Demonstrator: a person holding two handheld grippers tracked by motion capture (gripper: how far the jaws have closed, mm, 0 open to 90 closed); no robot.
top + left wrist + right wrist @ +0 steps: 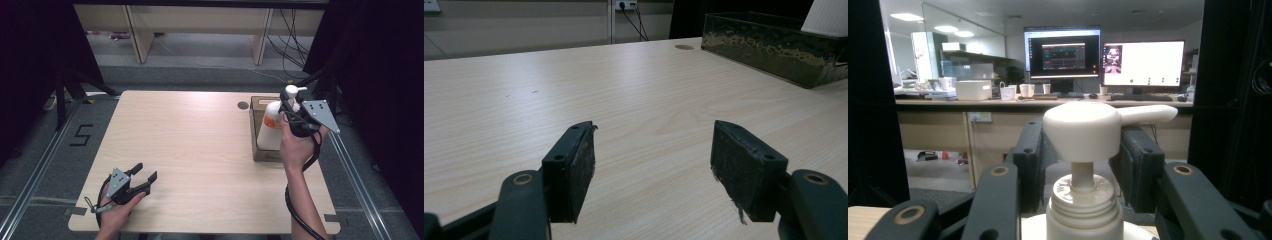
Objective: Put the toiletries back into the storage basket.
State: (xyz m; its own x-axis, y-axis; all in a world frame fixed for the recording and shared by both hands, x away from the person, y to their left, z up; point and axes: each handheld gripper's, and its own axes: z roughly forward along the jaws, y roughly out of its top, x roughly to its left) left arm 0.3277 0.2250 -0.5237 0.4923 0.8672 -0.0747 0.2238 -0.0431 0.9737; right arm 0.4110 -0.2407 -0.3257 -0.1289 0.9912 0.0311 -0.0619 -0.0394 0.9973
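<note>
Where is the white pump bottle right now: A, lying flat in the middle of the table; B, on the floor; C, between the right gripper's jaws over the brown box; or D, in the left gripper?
C: the pump bottle stands upright in the brown box with the right gripper straddling its neck; the left gripper is open and empty.

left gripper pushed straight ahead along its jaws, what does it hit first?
Likely nothing nearby: the left gripper faces bare table. The dark box sits off to the right of that line, though depth is unclear.

Left gripper (145,176) rests low with fingers (571,170) spread wide; right gripper (290,107) is raised, fingers closed.
</note>
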